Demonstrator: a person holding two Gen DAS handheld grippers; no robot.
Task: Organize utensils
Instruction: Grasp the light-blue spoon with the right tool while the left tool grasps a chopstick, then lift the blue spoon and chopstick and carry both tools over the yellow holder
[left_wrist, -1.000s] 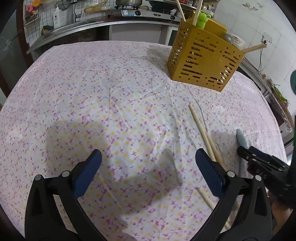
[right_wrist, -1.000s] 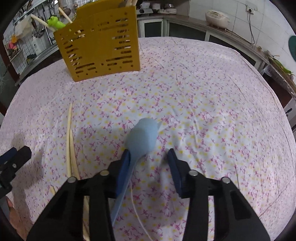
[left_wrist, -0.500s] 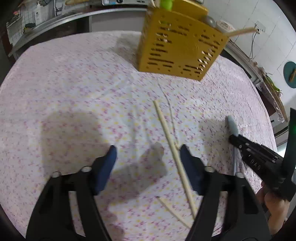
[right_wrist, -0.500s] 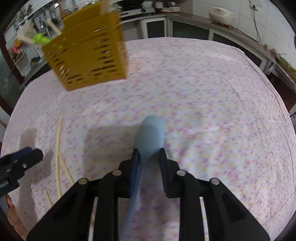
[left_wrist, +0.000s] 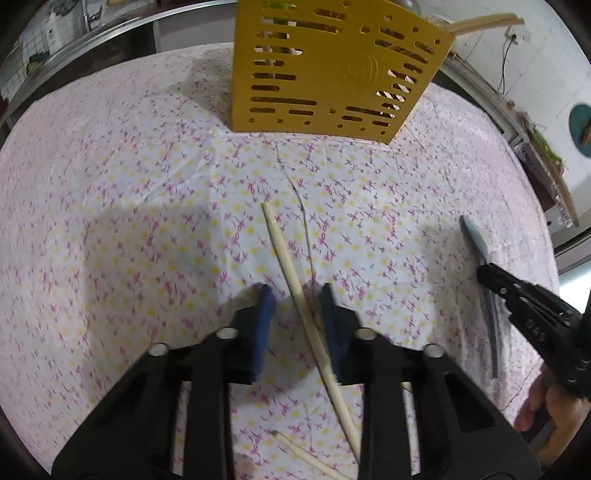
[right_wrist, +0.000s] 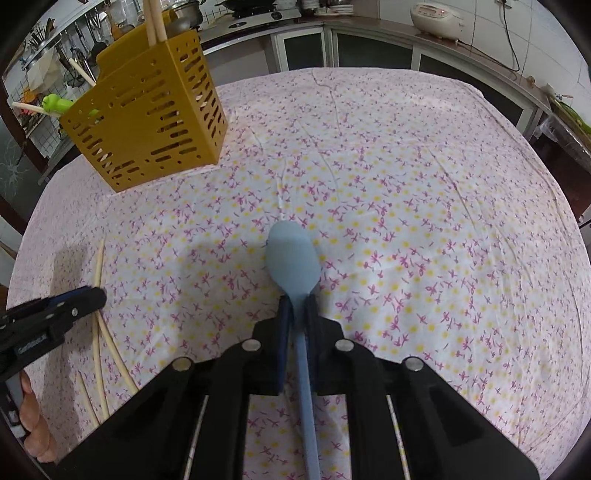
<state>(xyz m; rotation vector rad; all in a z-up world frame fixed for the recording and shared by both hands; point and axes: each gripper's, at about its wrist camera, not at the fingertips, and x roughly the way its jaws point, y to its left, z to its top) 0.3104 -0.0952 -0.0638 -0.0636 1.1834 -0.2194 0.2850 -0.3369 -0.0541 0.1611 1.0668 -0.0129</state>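
Pale blue spoon (right_wrist: 293, 258), bowl toward 12 o'clock, handle clamped. Wooden chopstick (left_wrist: 295, 291) diagonal on cloth. Slotted yellow holder (right_wrist: 147, 110) upright at 10 o'clock.

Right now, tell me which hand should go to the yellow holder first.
Right. Its fingers already clamp the blue spoon; the left gripper has just been closing, with the chopstick between but not yet pinched.

Floral-clothed table (right_wrist: 424, 192) bears yellow caddy (right_wrist: 147, 122) and chopsticks (right_wrist: 96, 332).

matt cloth tablecloth (right_wrist: 406, 206), wooden chopstick (left_wrist: 295, 288)
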